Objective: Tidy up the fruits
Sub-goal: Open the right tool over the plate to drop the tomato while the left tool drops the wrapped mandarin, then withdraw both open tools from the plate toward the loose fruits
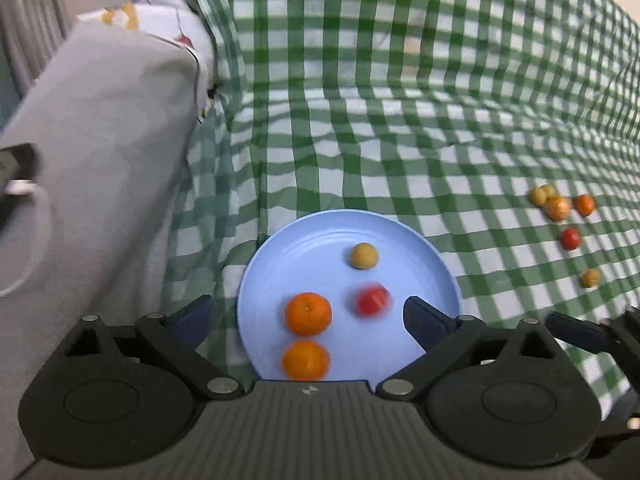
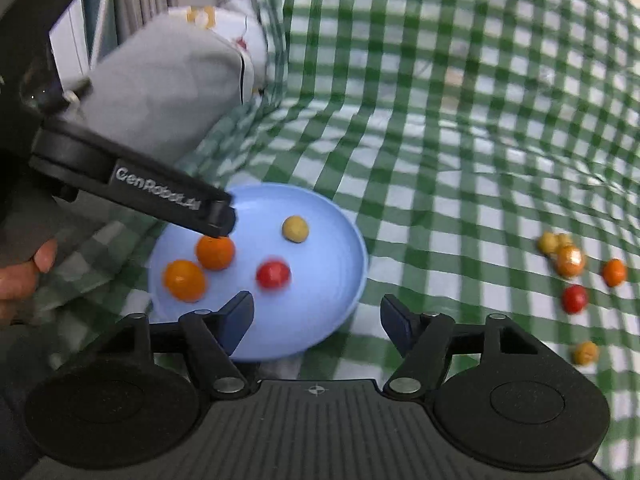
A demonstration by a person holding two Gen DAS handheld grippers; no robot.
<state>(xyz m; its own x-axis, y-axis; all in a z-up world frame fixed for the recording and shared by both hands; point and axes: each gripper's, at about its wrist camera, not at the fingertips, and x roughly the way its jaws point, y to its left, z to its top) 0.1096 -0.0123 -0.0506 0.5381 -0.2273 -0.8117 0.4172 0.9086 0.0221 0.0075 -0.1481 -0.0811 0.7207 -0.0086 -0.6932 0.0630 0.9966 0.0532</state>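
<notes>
Resting on a green-and-white checked cloth (image 1: 400, 140), one light blue plate (image 1: 436, 268) is seen in both wrist views, and four fruits are counted on it: two orange fruits, one red and one yellowish. The two orange fruits (image 1: 308, 314) lie touching each other near the plate's near edge, the second orange one (image 1: 306, 360) closest to the camera. The red fruit (image 1: 372, 300) lies just beside them toward the plate's middle and is blurred. The yellowish fruit (image 1: 364, 256) lies apart, toward the plate's far side.

Six loose fruits are counted on the cloth well apart from the plate, toward the cloth's right edge: a cluster (image 2: 562, 254) of two yellowish fruits and one larger orange-gold one, touching; one small orange fruit (image 2: 614, 272) near it; one red fruit (image 2: 575, 299) below it; and one yellow-orange fruit (image 2: 585, 353) nearest the camera.

The left gripper (image 1: 308, 316) is held over the plate's near edge with its jaws spread wide; the orange fruits lie below the gap, and nothing is gripped. The right gripper (image 2: 316, 316) is held above the plate's near rim with its jaws partly spread and nothing is held between them. One grey cushion (image 1: 100, 140) is seen at the cloth's left edge.
</notes>
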